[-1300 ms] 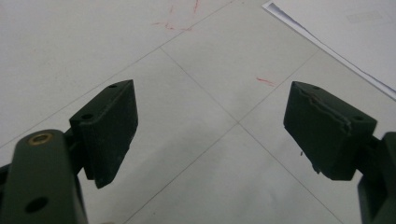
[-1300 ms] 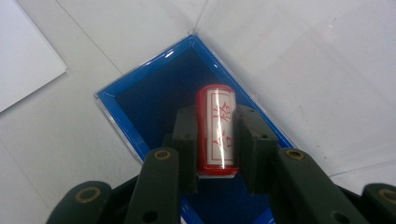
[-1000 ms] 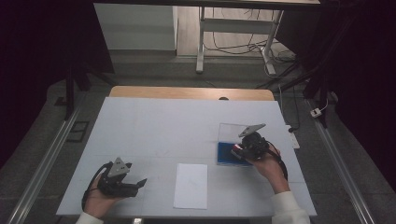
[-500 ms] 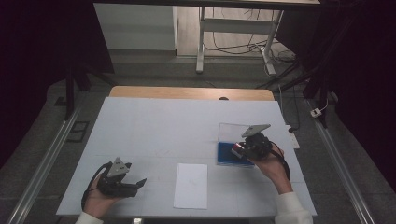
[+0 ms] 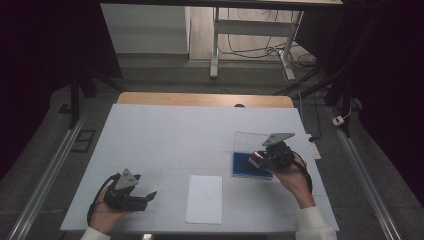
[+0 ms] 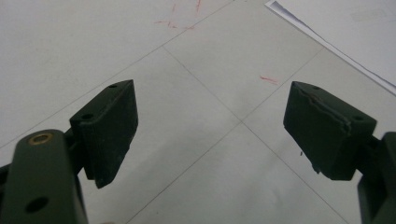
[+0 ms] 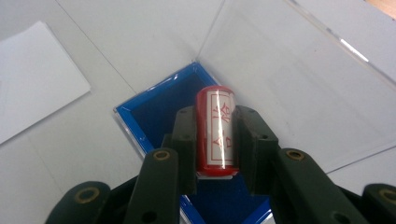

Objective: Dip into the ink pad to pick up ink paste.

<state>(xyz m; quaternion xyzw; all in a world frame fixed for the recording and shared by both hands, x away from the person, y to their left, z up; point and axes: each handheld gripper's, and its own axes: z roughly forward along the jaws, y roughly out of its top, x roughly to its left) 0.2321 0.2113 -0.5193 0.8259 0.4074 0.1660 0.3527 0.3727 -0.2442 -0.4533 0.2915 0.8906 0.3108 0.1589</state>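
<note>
Right gripper view: my right gripper (image 7: 215, 140) is clamped tight on a red cylindrical stamp (image 7: 215, 130), its long axis running along my jaws, held just above the open blue ink-pad case (image 7: 154, 105) with its clear lid (image 7: 299, 79) tipped back. The sheet of white paper (image 5: 204, 198) lies between my hands on the white table (image 5: 175, 135). My left gripper (image 5: 142, 196) rests wide open and empty near the paper's other edge.

Open tongs (image 6: 210, 133) above table (image 6: 93, 42), beside paper (image 6: 355, 32).

Red cylindrical stamp (image 7: 215, 133) with white label, held over blue-lined clear box (image 7: 154, 105)
</note>
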